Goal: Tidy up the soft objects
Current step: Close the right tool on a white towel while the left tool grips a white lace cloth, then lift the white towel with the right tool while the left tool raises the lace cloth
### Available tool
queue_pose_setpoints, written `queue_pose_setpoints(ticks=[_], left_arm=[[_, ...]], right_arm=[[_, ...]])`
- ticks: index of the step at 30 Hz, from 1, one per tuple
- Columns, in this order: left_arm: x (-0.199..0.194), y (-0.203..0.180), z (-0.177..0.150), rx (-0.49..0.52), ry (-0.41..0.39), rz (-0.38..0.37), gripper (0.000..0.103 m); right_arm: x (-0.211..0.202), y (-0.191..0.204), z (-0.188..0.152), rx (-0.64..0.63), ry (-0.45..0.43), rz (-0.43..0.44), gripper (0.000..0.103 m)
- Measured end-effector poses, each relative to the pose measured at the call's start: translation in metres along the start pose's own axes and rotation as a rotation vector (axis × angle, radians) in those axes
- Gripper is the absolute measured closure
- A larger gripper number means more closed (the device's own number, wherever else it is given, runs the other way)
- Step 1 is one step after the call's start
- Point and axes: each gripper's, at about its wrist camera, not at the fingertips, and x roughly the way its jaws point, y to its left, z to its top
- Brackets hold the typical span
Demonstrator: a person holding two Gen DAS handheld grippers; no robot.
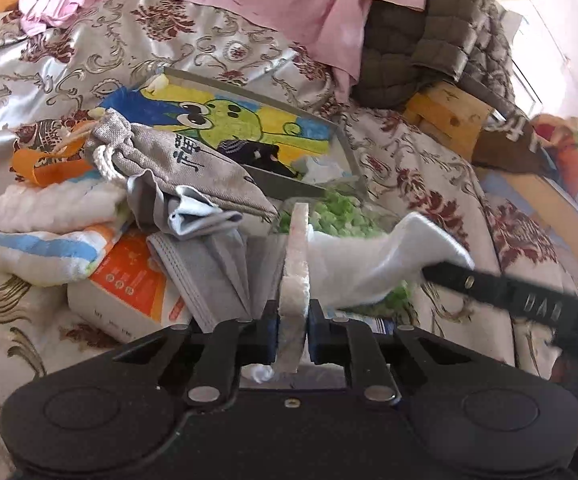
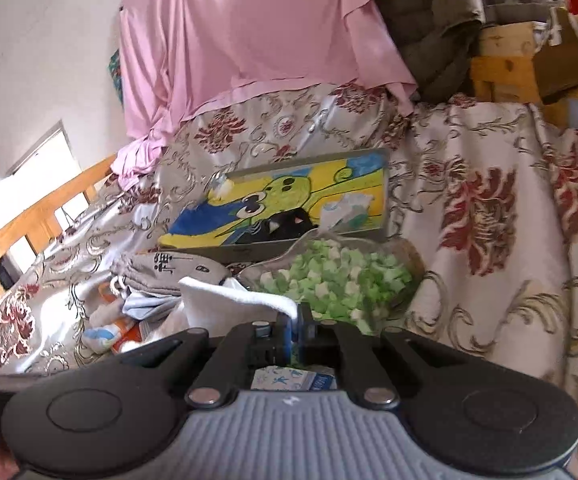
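The left hand-held gripper [image 1: 295, 320] is clenched on the cuff end of a white sock [image 1: 369, 258], whose pale terry edge stands upright between the pads; no earlier view is given. The sock's long axis runs level across the left wrist view, from that cuff rightward to its toe, where the right hand-held gripper [image 1: 429, 270] pinches it tight, its black finger bearing raised letters that read roughly "DAB", blurred. In the right wrist view the same sock [image 2: 233, 300] stretches leftward from the right hand-held gripper [image 2: 295, 320]. It hangs just above a clear bag of green and white foam bits [image 2: 329, 276] on a floral bedspread [image 2: 489, 220]. Nearby lie a grey drawstring pouch [image 1: 177, 152] printed with dark characters I cannot read, a frog drawing [image 1: 225, 120], folded towels [image 1: 49, 220] and an orange and white box [image 1: 129, 284].
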Motion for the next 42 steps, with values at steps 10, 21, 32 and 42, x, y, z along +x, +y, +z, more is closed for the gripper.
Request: queue_pose_setpoints(ticks=[10,21,32,42], left_arm=[[-0.009,0.004,-0.014,0.005,0.032,0.016,0.088],[-0.008,0.007,-0.013,-0.003,0.019,0.017,0.086],[-0.012,0.016,-0.009,-0.035,-0.027,0.004,0.082],[-0.012,0.007,-0.009,0.001,-0.04,0.027,0.087]], right_arm=[[0.017,0.0,-0.008,-0.017,0.096,0.002,0.091],[0.035,0.012,-0.02,-0.042,0.143,0.06,0.047],[0.053,0.019,-0.03,-0.02,0.126,0.089,0.036],[0.057,0.03,-0.031,-0.102,0.131,0.031,0.085]])
